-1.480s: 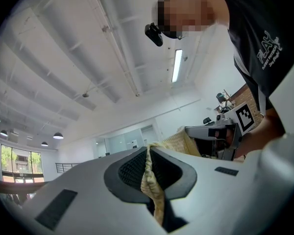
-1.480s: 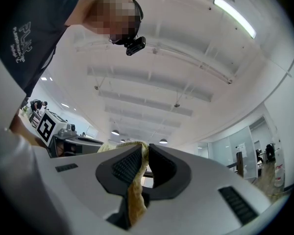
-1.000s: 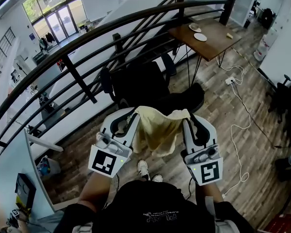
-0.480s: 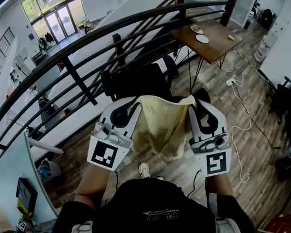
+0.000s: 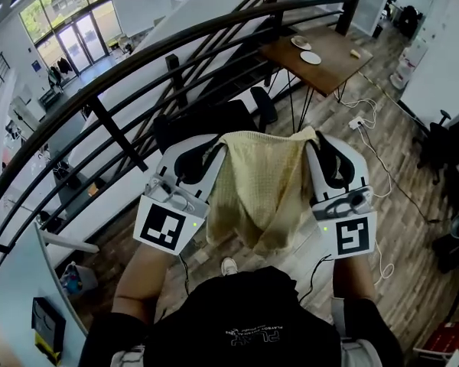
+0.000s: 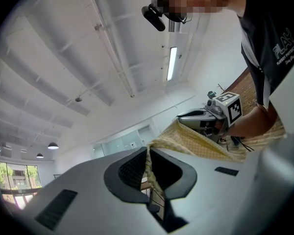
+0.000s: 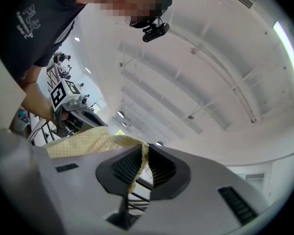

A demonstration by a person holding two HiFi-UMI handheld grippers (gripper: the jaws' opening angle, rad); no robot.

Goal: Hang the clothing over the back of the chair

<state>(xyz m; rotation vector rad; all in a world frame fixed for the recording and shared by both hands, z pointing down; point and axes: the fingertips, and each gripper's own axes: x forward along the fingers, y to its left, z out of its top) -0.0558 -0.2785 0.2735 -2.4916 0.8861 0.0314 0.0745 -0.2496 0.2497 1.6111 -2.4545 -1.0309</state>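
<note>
Wood floor [image 5: 352,197] and a dark railing [image 5: 115,82] lie below. From the head view, the cloth [image 5: 260,189] hangs stretched between the left gripper [image 5: 216,145] and right gripper [image 5: 312,138], with the chair [image 5: 206,121] just beyond their tips. The left gripper view shows its jaws pinched on one cloth corner. The right gripper view shows its jaws clamped on the other.

Upper level w/ a dark curved railing [image 5: 138,60] across the view. The wood-plank floor [image 5: 382,228] has a wooden table [image 5: 329,56] on thin black legs carrying two white plates [image 5: 311,57], w/ a white cable [image 5: 359,104] trailing over the boards nearby. Beyond the railing, glass doors [image 5: 69,40] on the lower level let in daylight; the white beamed ceiling [image 6: 88,58] has a lit strip light [image 6: 172,62] & round pendant lamps [image 6: 52,145].
</note>
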